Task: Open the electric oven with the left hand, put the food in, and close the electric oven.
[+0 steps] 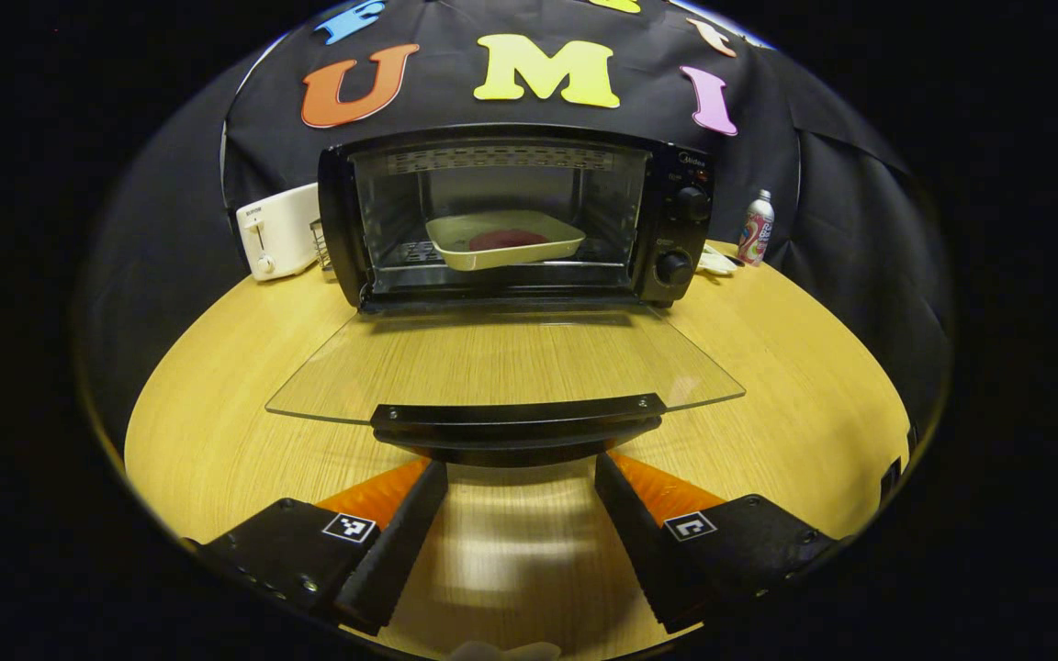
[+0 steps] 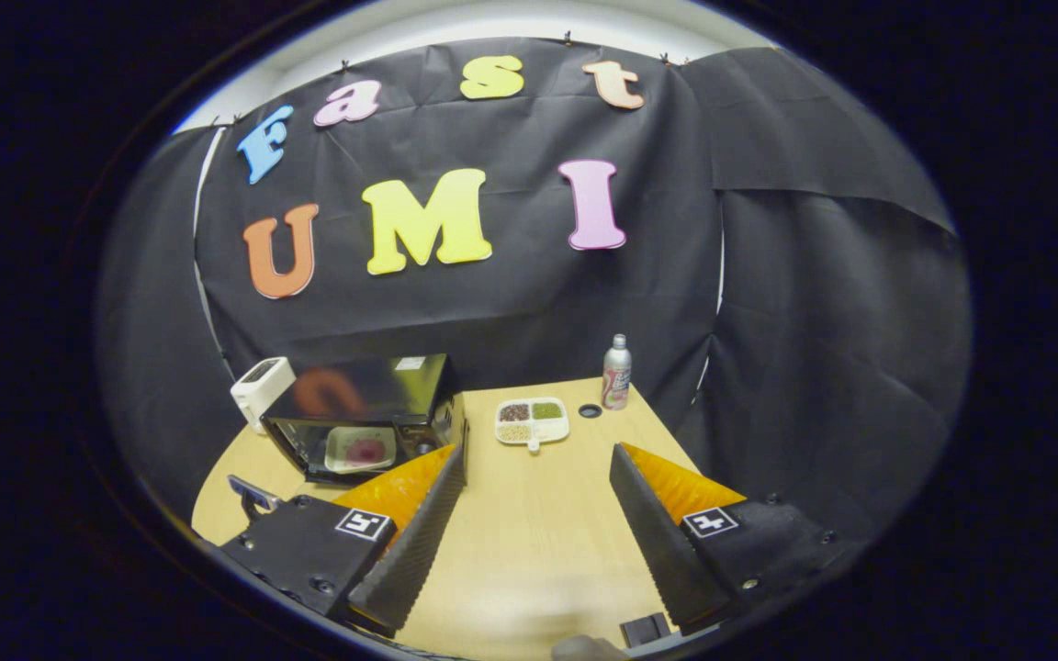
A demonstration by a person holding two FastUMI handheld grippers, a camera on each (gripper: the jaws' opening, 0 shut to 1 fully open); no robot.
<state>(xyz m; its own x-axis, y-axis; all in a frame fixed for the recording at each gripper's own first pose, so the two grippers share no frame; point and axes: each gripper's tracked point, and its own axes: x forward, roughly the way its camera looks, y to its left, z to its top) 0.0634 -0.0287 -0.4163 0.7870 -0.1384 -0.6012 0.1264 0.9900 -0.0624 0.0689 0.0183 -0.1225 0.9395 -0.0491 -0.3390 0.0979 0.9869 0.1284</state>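
The black electric oven (image 1: pixel 511 156) stands at the back of the round wooden table (image 1: pixel 814 395). Its glass door (image 1: pixel 501 363) hangs open, lying flat toward me. Inside, on the rack, sits a pale tray (image 1: pixel 455 250) with a red piece of food (image 1: pixel 508 240) on it. My left gripper (image 1: pixel 520 477) is open just below the door's black handle (image 1: pixel 518 427), apart from it. My right gripper (image 2: pixel 538 454) is open and holds nothing, hovering over the table to the right of the oven (image 2: pixel 373 395), where the tray (image 2: pixel 361 449) and door handle (image 2: pixel 252 496) also show.
A white toaster (image 1: pixel 279 229) stands left of the oven. To the right of it stands a drink bottle (image 2: pixel 616 371), with a white divided dish of grains (image 2: pixel 532 420) and a small dark round thing (image 2: pixel 590 410) nearby. The black cloth wall rises close behind.
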